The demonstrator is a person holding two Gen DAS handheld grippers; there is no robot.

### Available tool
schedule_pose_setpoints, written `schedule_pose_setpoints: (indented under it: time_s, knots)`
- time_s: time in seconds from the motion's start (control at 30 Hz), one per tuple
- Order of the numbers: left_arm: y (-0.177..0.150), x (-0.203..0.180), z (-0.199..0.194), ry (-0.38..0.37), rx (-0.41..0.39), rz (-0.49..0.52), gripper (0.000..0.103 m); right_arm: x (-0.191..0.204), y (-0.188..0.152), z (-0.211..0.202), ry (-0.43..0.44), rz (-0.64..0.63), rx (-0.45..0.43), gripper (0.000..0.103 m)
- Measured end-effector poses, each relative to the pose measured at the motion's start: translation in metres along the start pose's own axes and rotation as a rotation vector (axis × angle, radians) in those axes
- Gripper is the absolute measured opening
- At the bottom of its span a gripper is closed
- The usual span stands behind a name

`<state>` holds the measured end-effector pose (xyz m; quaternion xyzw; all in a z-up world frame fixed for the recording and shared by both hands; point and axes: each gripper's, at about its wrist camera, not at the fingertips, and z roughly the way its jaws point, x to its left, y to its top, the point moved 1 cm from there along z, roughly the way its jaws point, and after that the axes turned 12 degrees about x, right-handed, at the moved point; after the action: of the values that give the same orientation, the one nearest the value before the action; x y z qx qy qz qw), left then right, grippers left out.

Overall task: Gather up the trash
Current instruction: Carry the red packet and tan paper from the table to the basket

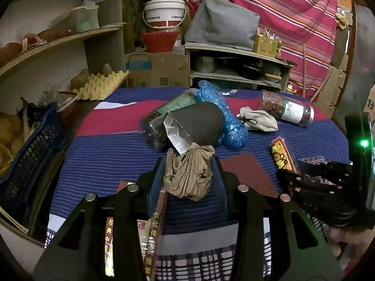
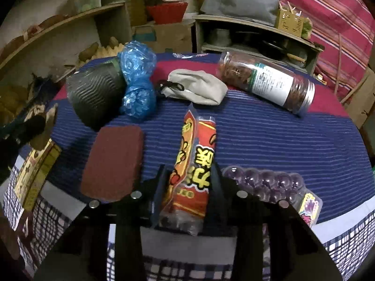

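Gripping a crumpled brown plastic bag [image 1: 189, 174], the left gripper [image 1: 188, 164] has its two fingers closed against the bag's sides, the bag bunched up between them above the striped blue and red cloth [image 1: 105, 154]. Just ahead of the fingertips lies a dark ribbed cup [image 1: 201, 123] on its side, its white inside facing the tool, with a jar of dark dried stuff [image 1: 161, 119] lying behind it to the left and a wad of blue plastic wrap [image 1: 225, 117] touching it on the right. Farther ahead to the right are a pale cloth pouch [image 1: 257, 118] and a second, labelled jar [image 1: 289, 109] on its side. Off to the right, the right gripper [image 1: 302, 171] shows at the frame's edge, clamped on an orange snack wrapper [image 1: 281, 155]. A dark red sponge pad [image 1: 248, 171] lies flat between the two tools.

From the right wrist, the right gripper [image 2: 188, 173] is clenched on the snack wrapper [image 2: 192, 164], which stands up lengthwise between the fingers and points forward. Just left of the tool lies the sponge pad [image 2: 113, 161]; just right of it sits a clear tray of purple domes [image 2: 267, 185]. Ahead are the pouch [image 2: 199, 86], the labelled jar [image 2: 267, 80] to the right, and the blue wrap [image 2: 138, 79] and the cup [image 2: 93, 93] to the left. A yellow box [image 2: 35, 175] lies at the far left.
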<state>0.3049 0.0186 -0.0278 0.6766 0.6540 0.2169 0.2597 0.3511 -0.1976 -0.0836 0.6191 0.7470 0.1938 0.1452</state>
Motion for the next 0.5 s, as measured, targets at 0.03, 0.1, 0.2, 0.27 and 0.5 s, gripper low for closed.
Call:
schedule_pose_setpoints:
  time_s: [0.03, 0.1, 0.2, 0.27, 0.5]
  knots:
    - [0.0, 0.0, 0.0, 0.0, -0.001, -0.001, 0.039, -0.001, 0.0, 0.001, 0.01, 0.007, 0.002, 0.037]
    - [-0.001, -0.001, 0.0, 0.0, 0.0, 0.001, 0.039, -0.006, 0.0, 0.002, 0.037, 0.026, 0.003, 0.037]
    - [-0.001, 0.0, 0.001, -0.016, 0.005, -0.009, 0.039, -0.011, -0.001, -0.003, 0.076, 0.056, -0.004, 0.033]
    - [-0.001, -0.001, 0.001, -0.012, 0.004, -0.006, 0.039, -0.013, -0.001, -0.009, 0.086, 0.061, -0.02, 0.032]
    - [0.001, -0.006, -0.006, 0.018, -0.022, 0.011, 0.039, -0.016, -0.009, -0.083, 0.066, 0.034, -0.208, 0.032]
